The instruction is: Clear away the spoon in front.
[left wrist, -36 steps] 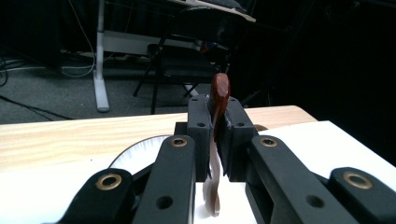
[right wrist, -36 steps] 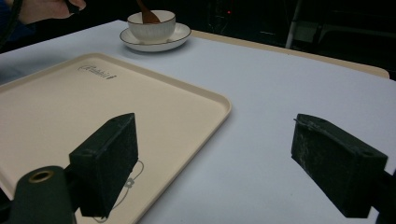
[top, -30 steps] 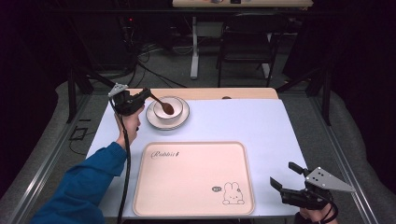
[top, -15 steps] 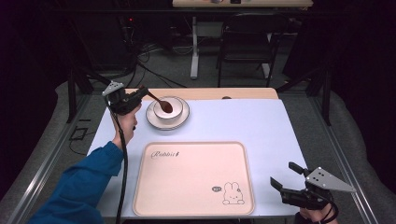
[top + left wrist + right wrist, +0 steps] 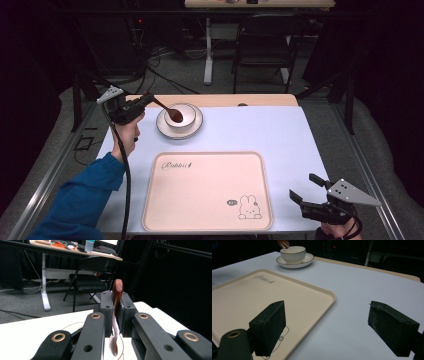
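The spoon (image 5: pixel 284 243) is cut off by the right gripper view's top edge.

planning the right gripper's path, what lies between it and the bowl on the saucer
In the right gripper view, the corner of the cream tray and bare pale-blue tabletop lie between the open right gripper and the bowl.

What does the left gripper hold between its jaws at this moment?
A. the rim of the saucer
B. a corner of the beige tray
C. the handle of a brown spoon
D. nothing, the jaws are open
C: the left gripper is closed on the spoon handle, and the spoon's head sits over the cup; the left gripper view shows the handle pinched between the jaws.
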